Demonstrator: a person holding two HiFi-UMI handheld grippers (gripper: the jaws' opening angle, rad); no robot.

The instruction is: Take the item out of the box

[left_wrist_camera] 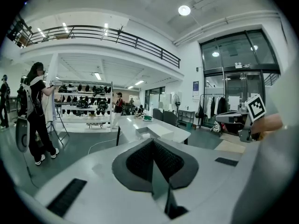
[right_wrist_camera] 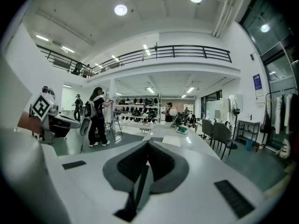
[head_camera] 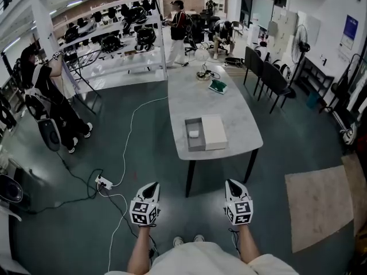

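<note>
The hall is bright and evenly lit from round ceiling lamps (left_wrist_camera: 184,10) and strip lights, so shadows are faint. The pale table (head_camera: 192,93) carries a soft sheen. Edges bow: the balcony rail (right_wrist_camera: 187,49) curves. Black corners ring both gripper views, where the left gripper (left_wrist_camera: 152,143) and right gripper (right_wrist_camera: 147,144) look soft up close.

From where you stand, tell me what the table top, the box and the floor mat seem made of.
Table top: pale grey, faint veining, soft sheen; likely marble or stone-look laminate.
Box: thin matte grey walls, square corners; probably cardboard.
Floor mat: flat, dull beige; seemingly woven fabric or carpet.
</note>
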